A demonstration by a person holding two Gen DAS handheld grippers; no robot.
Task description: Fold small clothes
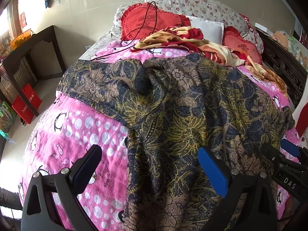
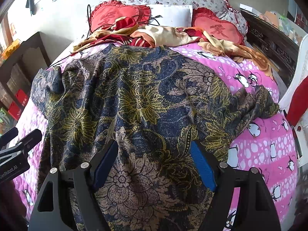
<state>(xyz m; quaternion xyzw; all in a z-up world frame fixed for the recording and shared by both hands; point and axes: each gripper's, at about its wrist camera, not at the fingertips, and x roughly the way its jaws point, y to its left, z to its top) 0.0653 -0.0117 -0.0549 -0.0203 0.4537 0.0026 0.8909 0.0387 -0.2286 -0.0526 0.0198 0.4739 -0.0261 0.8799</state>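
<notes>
Left wrist view showed the left gripper (image 1: 150, 153) hovering low over the near end of the bed, its jaws spread wide and released, nothing between them. One finger hung above the pink penguin bedspread (image 1: 77, 134), the other above the floral shirt (image 1: 173, 100). That shirt, dark blue with yellow and tan flowers, lay spread across the middle of the bed, rumpled, one sleeve stretched toward the left edge. At the lower right of that view I could see part of the right gripper (image 1: 288, 154), close beside.

From the right wrist view, the right gripper (image 2: 154, 150) stood just as slack, jaws apart, both fingers over the shirt's near hem area and gripping none of it. The shirt's other sleeve lay bunched near the right edge of the bed. Beyond the shirt sat a crumpled red and cream blanket (image 2: 154, 34), two red heart cushions (image 2: 217, 28), a white pillow (image 2: 173, 15) and a black cable (image 2: 90, 19).
</notes>
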